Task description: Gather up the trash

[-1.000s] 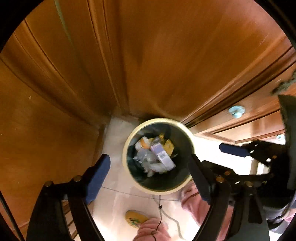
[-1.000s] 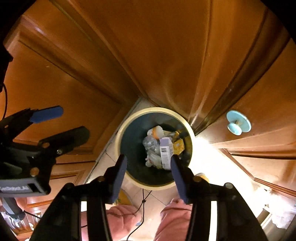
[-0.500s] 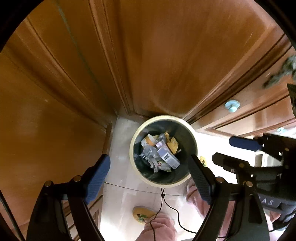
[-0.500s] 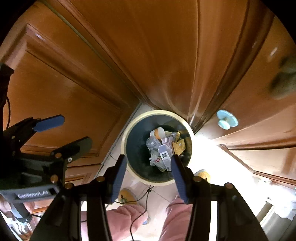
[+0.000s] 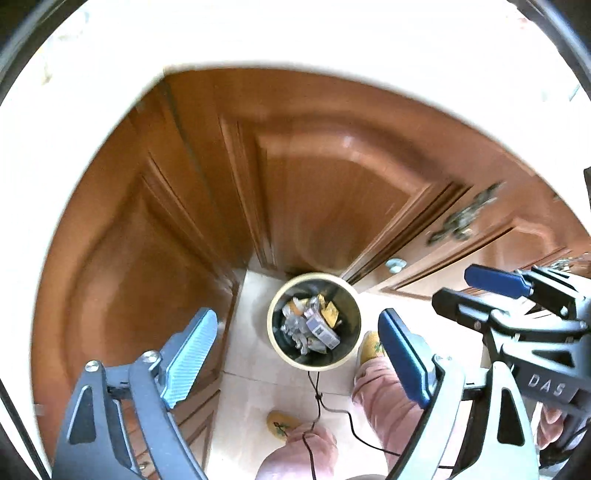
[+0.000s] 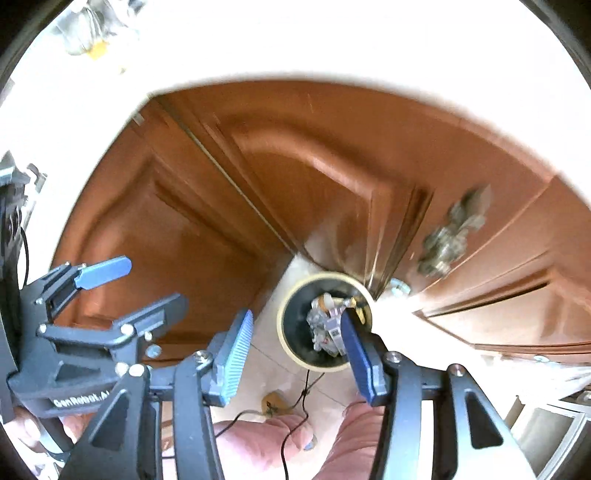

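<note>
Below both grippers, on pale floor tiles in the corner of wooden cabinets: bin [image 5: 314, 320], round, cream rim, dark inside, roughly a third full.

Contents: trash [image 5: 309, 325], being crumpled wrappers, a small printed box and a yellow scrap, all lying inside the bin.

Left gripper [image 5: 297, 350]: jaws wide apart, nothing between them. Bin sits far beneath, framed between the two fingers, a little above their tips in the left wrist view.

Right gripper [image 6: 295, 350]: jaws apart, though less widely, nothing held. Bin lies well below; its right finger overlaps the bin's rim in the right wrist view, without touching.

Also present: worktop [image 5: 295, 33], overexposed white, across the top of both views; blurred items on it at upper left [image 6: 96, 29], not identifiable. Cord [image 5: 317, 395] trailing on the floor beside the bin; slippers [image 5: 280, 424] close by.

Risks, judged: glare and blur hide any trash on the worktop, so a reach could miss or knock things. The cord could snag a foot and tip the bin. The two grippers hang close together and could collide.
</note>
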{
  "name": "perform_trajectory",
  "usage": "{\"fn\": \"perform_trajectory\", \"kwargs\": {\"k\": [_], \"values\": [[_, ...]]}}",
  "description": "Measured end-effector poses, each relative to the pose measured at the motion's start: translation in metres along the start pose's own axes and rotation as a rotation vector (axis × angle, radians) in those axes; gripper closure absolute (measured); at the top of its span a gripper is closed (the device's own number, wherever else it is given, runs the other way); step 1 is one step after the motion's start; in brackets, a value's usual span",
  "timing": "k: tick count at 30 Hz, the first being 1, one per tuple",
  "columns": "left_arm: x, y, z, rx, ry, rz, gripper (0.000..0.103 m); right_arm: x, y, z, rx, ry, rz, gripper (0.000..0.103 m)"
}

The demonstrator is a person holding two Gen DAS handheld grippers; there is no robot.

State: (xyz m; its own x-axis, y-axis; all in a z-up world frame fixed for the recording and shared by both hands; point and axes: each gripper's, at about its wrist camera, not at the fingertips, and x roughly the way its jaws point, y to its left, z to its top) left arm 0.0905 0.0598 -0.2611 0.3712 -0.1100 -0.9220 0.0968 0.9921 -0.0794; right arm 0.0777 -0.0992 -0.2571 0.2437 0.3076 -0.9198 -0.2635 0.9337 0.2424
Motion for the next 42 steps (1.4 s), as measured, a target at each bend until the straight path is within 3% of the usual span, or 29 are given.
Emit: {"fn": "perform_trajectory", "kwargs": {"k": [5,10,16,27,42], "values": [[-0.063,-0.004,0.017,0.022,-0.066,0.027,0.005,-0.057,0.015,0.015,0.018,-0.061,-0.002,0.053],[-0.113,-0.004,0.028,0.054,-0.120,0.057,0.005,-0.105,0.028,0.022,0.013,-0.123,-0.002,0.053],[-0.166,-0.015,0.040,0.096,-0.205,0.147,0.005,-0.158,0.050,0.031,-0.031,-0.195,-0.046,0.053],[-0.265,-0.020,0.074,0.011,-0.380,0.153,0.003,-0.245,0.067,0.053,-0.012,-0.358,-0.085,0.053],[-0.310,-0.026,0.098,-0.030,-0.475,0.161,0.002,-0.289,0.068,0.075,0.009,-0.442,-0.116,0.049]]}}
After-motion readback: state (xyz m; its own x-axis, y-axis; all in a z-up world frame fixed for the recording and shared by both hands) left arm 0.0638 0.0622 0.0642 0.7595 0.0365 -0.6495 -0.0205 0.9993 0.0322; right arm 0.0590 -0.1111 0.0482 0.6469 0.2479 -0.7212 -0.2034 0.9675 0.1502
